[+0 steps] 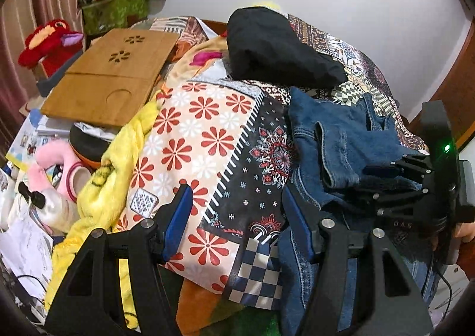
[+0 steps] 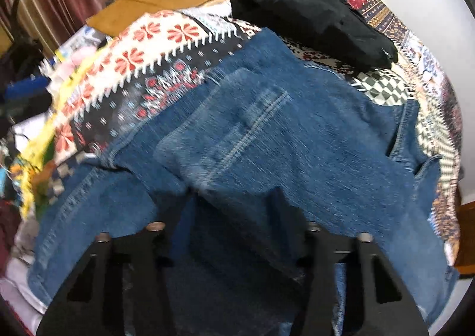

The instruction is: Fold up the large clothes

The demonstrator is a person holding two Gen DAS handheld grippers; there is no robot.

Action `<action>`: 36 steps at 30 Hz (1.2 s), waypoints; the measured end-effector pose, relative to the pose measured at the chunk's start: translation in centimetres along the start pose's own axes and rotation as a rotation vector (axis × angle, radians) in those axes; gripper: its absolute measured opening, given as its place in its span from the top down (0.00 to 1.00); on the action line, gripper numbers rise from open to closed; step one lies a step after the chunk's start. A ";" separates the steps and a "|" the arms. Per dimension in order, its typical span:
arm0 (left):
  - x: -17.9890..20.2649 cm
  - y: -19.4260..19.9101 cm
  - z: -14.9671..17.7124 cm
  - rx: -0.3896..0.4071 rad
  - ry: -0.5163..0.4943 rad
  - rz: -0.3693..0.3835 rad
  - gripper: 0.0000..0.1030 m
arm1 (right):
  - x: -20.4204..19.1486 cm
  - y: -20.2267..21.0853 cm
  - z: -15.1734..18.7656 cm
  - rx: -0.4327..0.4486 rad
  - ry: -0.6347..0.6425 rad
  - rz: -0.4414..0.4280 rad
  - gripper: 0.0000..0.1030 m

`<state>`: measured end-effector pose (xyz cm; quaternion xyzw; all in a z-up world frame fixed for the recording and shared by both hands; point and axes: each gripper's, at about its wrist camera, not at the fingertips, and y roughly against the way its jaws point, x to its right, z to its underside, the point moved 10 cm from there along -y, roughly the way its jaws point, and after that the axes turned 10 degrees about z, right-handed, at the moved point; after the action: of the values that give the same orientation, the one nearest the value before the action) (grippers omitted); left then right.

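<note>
Denim jeans [image 2: 267,134] lie bunched on the patterned bedspread [image 1: 207,134] at the near edge of the bed, in front of a folded black garment [image 1: 276,48], and you look to be mid-fold, carrying one part over the rest; next you need to lay that fold flat and square its edges. Your right hand-held gripper [image 1: 383,178] reaches into the denim with a flap draped over its fingers, so I cannot tell how wide it stands, while your left hand-held gripper [image 1: 237,217] is spread wide, gripping nothing, its right finger just against the jeans.
</note>
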<state>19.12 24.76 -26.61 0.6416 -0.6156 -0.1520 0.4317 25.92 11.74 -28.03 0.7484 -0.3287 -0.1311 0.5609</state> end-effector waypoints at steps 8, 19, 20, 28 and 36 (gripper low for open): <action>1.0 -0.2 0.6 -0.020 -0.008 0.011 0.40 | 1.4 4.1 -1.6 0.146 -0.040 0.017 0.94; 5.3 -0.5 0.0 -0.027 -0.087 0.021 0.40 | 12.7 15.3 -1.1 0.406 -0.291 0.129 0.95; 5.7 -0.6 0.0 -0.030 -0.093 0.022 0.40 | 13.7 16.2 -0.6 0.427 -0.322 0.139 0.95; 9.6 -1.3 -0.1 -0.047 -0.168 0.030 0.40 | 20.0 18.1 4.7 0.461 -0.514 0.180 0.95; 12.9 -2.4 0.4 -0.075 -0.213 0.052 0.40 | 22.2 10.5 12.5 0.266 -0.706 0.109 0.95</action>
<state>22.91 12.40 -24.33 0.5891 -0.6683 -0.2309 0.3912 31.89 -13.54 -18.72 0.7049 -0.5551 -0.3071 0.3173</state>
